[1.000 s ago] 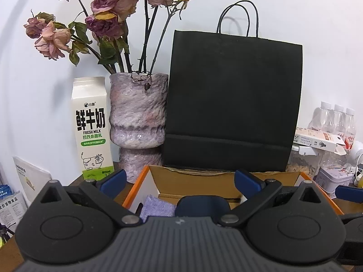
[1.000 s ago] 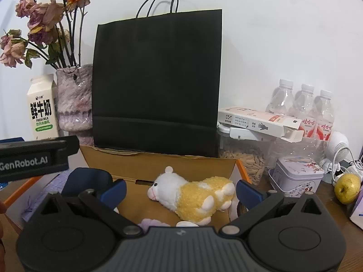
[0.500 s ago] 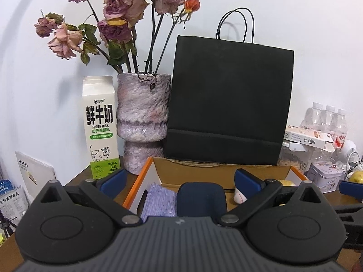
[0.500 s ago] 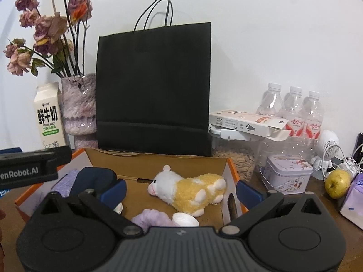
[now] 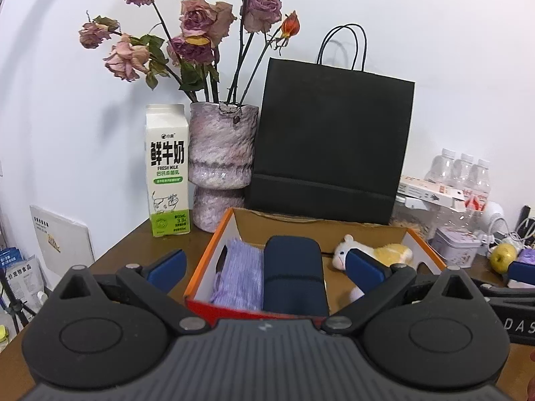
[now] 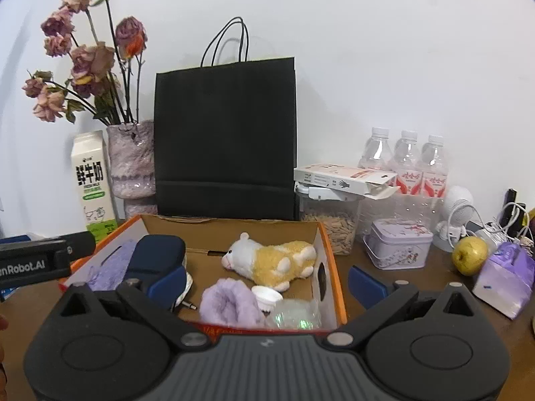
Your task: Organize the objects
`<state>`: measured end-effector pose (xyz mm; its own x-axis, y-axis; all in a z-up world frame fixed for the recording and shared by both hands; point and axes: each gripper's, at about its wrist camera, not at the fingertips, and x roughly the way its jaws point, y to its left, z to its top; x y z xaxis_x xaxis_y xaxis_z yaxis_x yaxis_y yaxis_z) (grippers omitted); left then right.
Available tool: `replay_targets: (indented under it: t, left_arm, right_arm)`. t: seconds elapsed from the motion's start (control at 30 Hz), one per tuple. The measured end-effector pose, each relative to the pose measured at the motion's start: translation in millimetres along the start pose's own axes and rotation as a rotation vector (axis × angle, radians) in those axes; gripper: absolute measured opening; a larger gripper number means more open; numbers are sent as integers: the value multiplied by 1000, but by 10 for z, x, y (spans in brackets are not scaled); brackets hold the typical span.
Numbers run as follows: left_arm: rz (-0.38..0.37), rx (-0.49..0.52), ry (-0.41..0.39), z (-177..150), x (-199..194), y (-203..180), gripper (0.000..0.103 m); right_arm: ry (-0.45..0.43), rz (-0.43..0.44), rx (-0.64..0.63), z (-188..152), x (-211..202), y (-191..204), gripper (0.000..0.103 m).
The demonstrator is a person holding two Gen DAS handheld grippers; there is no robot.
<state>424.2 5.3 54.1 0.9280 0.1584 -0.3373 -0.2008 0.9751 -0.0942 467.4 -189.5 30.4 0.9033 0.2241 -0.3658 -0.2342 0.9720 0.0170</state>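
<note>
An orange-rimmed cardboard box (image 5: 209, 254) (image 6: 329, 254) sits on the brown table. Inside lie a navy case (image 5: 294, 274) (image 6: 157, 257), a purple knitted pouch (image 5: 239, 274) (image 6: 110, 265), a white-and-yellow plush toy (image 5: 374, 254) (image 6: 274, 260), a fluffy purple item (image 6: 229, 304) and a clear bottle with a white cap (image 6: 294, 314). My left gripper (image 5: 265, 267) hangs open just in front of the box's left half, holding nothing. My right gripper (image 6: 267, 284) is open over the box's near edge, also holding nothing.
Behind the box stand a black paper bag (image 5: 331, 140), a vase of dried roses (image 5: 220, 153) and a milk carton (image 5: 167, 170). To the right are water bottles (image 6: 404, 157), a seed jar (image 6: 329, 224), a lilac tin (image 6: 398, 244), an apple (image 6: 469, 255) and a purple pack (image 6: 505, 279).
Both grippers have drawn back and up from the box, so more of its inside and near rim shows. Both stayed open; the items in the box have not moved.
</note>
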Motion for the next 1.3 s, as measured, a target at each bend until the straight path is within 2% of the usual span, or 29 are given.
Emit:
replay_targets:
  t: [0.37,0.8,1.07,1.3]
  left_arm:
    - [-57,28,64,-185,-760,120,103]
    - [-58,97,86,-571,-1769,281,103]
    - [-70,102,110,-834,-2253,349,103]
    - [-82,106,102,-918,-2465,384,103]
  right_arm:
    - [-25,15,-17,-169,-835,53,103]
    - [-4,59,-23,-609,-1887,205,103]
    - [24,68,-33,-867,-2340,256,103]
    - [19,72,-42,-949,-2591,310,103]
